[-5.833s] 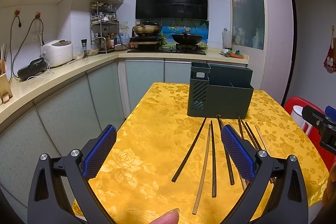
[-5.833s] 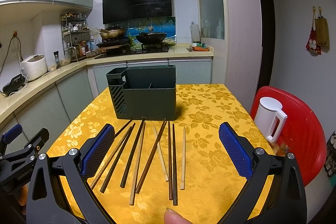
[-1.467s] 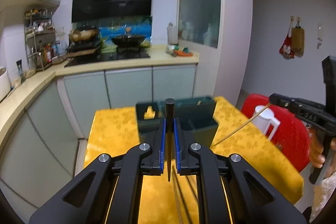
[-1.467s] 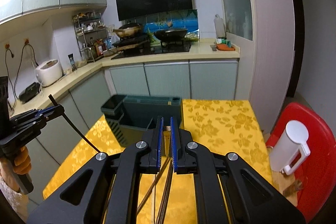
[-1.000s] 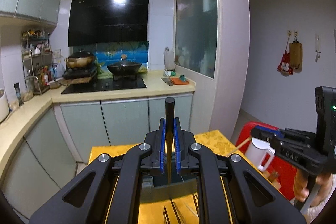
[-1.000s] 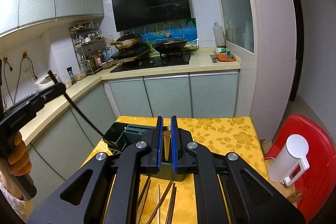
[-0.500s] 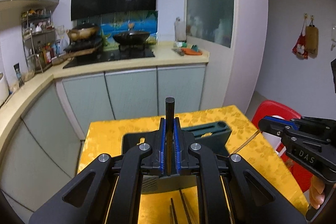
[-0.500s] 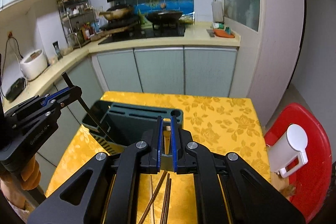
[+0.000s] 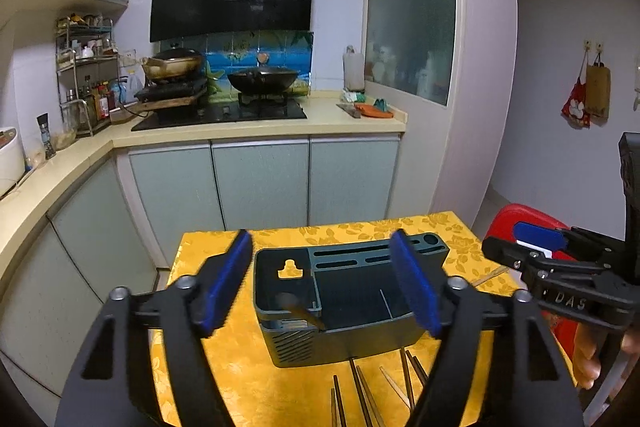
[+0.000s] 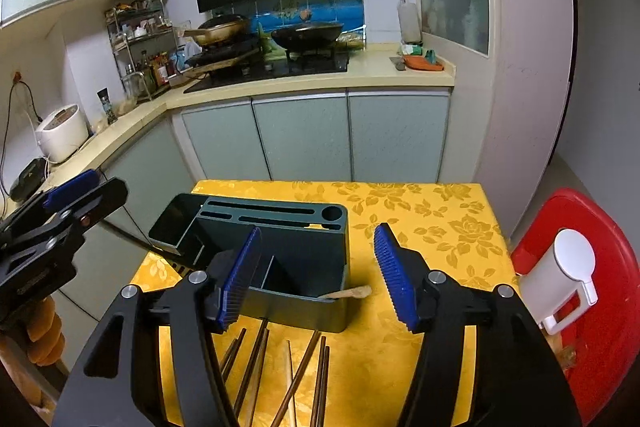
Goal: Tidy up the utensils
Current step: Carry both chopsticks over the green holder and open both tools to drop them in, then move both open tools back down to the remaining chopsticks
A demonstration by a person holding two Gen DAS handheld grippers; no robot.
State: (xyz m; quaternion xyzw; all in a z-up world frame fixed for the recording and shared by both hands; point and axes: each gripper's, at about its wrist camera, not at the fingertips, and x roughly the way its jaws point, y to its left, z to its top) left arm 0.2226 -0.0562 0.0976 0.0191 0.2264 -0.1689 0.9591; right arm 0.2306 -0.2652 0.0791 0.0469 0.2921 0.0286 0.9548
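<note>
A dark green utensil holder [image 9: 344, 307] stands on the yellow table [image 9: 224, 367]; it also shows in the right wrist view [image 10: 280, 251]. My left gripper [image 9: 320, 287] is open above it, with a dark chopstick [image 9: 300, 313] leaning in the holder's left compartment. My right gripper [image 10: 316, 275] is open above the holder, with a light wooden chopstick [image 10: 348, 293] sticking out at its front right corner. Several chopsticks [image 10: 280, 379] lie on the table in front of the holder, also in the left wrist view [image 9: 376, 391].
A red chair [image 10: 592, 307] with a white jug [image 10: 560, 279] stands right of the table. Kitchen cabinets [image 10: 308, 135] and a counter with a stove run behind. The left gripper's body [image 10: 52, 227] shows at the left of the right wrist view.
Both grippers were shut on a chopstick each half a second ago; both have now opened and the chopsticks have dropped into the holder.
</note>
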